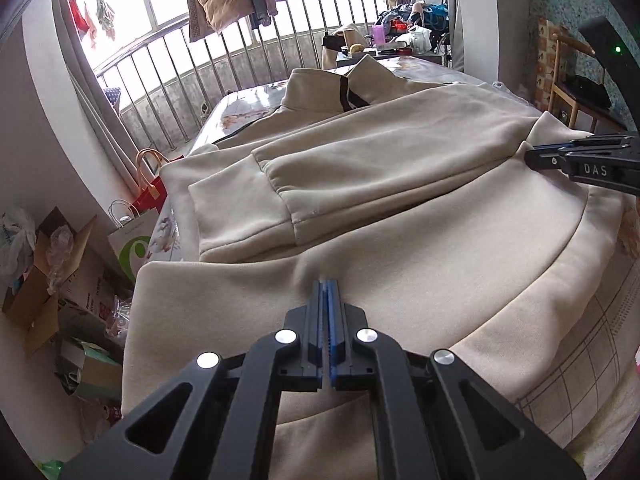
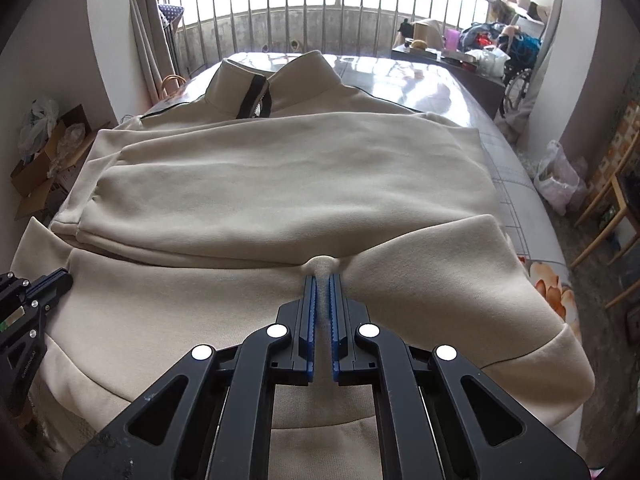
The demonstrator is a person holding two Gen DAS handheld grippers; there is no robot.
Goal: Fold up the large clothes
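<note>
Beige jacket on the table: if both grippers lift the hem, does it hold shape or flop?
Likely flops: the jacket bunches into a soft nub where the right gripper pinches it. Probably fairly heavy, since the fabric looks thick and fleecy. The folded sleeves lie loose on top and may slide off.

Right gripper (image 2: 322,280) pinching beige sweatshirt (image 2: 280,184) fabric, left gripper (image 2: 60,278) at left edge, railing (image 2: 320,12) behind

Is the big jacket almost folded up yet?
About halfway. Both sleeves already lie folded across the beige jacket. The left claw and right claw are each pinching cloth near the bottom hem. The collar end is still flat, so the bottom half still has to fold up over it.
</note>
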